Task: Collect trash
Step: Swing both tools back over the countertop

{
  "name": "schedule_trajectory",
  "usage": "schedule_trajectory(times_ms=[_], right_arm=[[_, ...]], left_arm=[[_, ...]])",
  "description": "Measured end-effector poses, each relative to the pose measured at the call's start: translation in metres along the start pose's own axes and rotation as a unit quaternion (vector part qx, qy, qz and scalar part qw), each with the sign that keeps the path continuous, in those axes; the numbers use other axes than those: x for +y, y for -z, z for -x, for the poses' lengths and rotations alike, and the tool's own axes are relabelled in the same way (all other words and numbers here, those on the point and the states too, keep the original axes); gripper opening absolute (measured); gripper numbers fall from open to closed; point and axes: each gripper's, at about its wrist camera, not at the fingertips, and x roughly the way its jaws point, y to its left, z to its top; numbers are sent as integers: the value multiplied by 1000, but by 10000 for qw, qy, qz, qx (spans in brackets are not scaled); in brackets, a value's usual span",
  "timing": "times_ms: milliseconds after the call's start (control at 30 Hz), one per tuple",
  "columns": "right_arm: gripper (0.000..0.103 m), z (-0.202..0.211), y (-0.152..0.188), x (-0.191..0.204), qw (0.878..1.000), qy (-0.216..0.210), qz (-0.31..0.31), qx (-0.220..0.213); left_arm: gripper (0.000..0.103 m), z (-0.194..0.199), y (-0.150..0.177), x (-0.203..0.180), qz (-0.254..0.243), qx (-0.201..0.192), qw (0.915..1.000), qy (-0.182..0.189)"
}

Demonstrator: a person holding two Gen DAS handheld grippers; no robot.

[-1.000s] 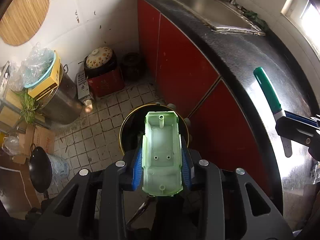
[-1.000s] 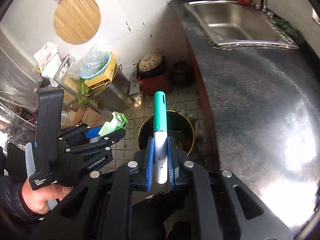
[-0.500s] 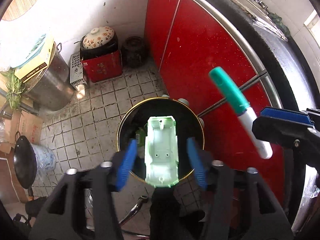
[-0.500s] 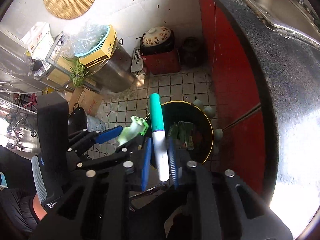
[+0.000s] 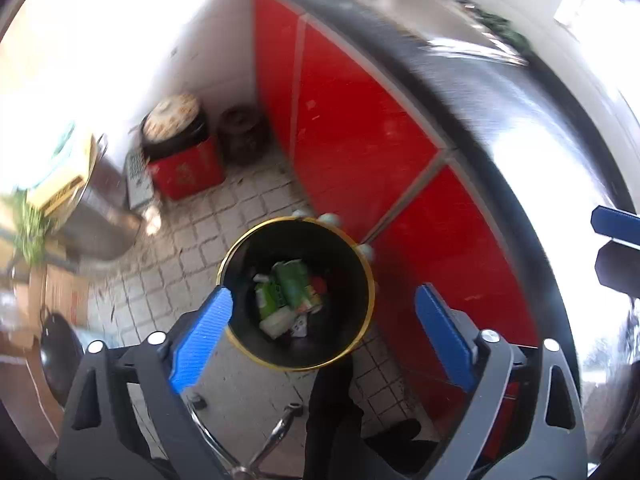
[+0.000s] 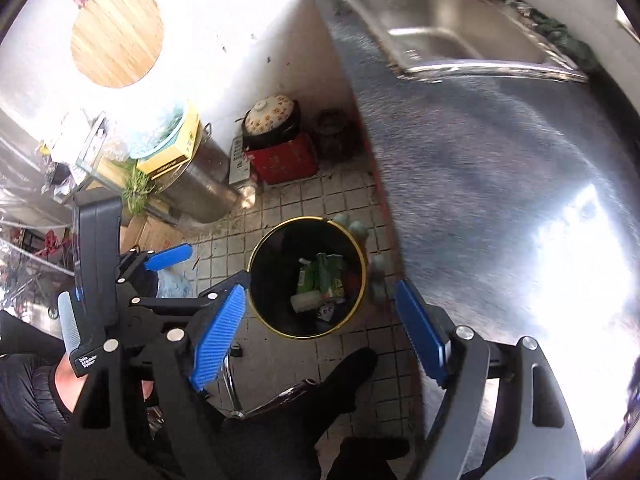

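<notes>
A black trash bin with a gold rim stands on the tiled floor beside the red cabinets. Green and white trash lies inside it. My left gripper is open and empty, above the bin. My right gripper is also open and empty, above the same bin. The left gripper's blue pads show at the left in the right wrist view.
Red cabinet doors and a dark countertop with a steel sink run along the right. A red box with a lidded pot, a steel pot and cardboard boxes stand by the wall.
Both grippers opened wide. The pale green plastic piece left my left gripper and the teal-capped marker left my right gripper; both are out of the grippers now.
</notes>
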Motion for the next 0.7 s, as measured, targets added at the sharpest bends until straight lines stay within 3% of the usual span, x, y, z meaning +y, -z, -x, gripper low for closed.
schedule_trajectory(times_ms=[100,200,333,533,700], right_arm=[[82,49,23,-38,9967,520,-474,-393],[83,98,57,-85,9856,970,-1170,-738],[83,157,117,-144,9583,1513,-2134,-1146],[83,240,231,-205,8977,2361,-3341,-1634],[83,278,322,-226,8517,2713,-4117,-1776]], left_arm=[[93,20,-9,-55,-605,-117,9974,375],[93,36,-16,-120,-1377,-223,9868,819],[93,55,-8,-221,-2480,-302,9580,1406],[93,84,35,-356,-3674,-158,9047,2151],[93,98,81,-427,-4297,-22,8694,2441]])
